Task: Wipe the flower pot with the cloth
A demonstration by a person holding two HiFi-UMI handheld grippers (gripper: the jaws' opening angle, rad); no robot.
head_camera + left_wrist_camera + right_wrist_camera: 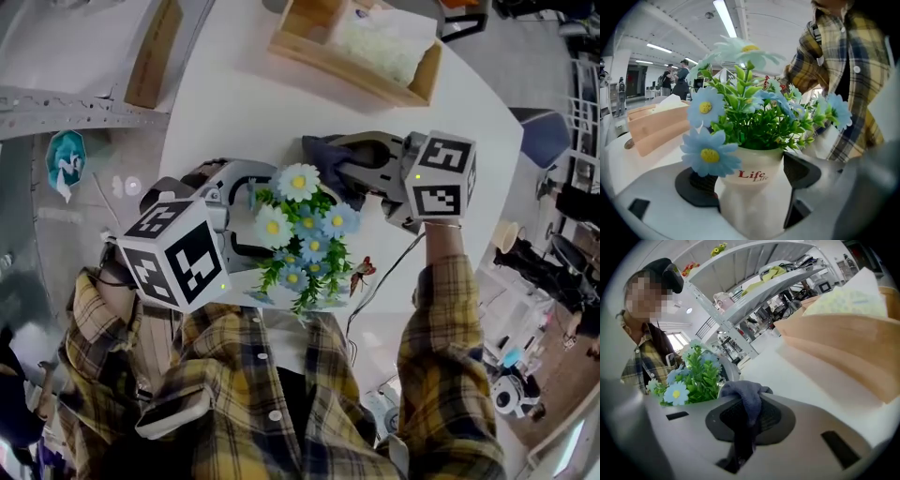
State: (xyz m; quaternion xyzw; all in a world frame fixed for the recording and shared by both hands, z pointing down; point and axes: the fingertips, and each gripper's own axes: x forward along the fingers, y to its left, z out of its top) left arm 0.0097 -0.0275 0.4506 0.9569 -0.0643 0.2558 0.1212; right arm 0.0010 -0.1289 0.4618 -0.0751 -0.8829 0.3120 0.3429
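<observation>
A white flower pot (751, 187) printed "Life" holds blue and white daisies (305, 230) with green leaves. My left gripper (749, 180) is shut on the pot, one jaw on each side of it. In the head view the left gripper (255, 220) is at centre left and the blooms hide the pot. My right gripper (343, 165) is just right of the flowers, shut on a dark blue-grey cloth (324, 150). In the right gripper view the cloth (746, 401) hangs pinched between the jaws, with the flowers (693, 376) close by on the left.
A wooden tray (319, 58) holding pale cloths stands at the far side of the round white table (234, 112). The tray (843, 345) fills the right of the right gripper view. Chairs and floor clutter lie off the table's right edge.
</observation>
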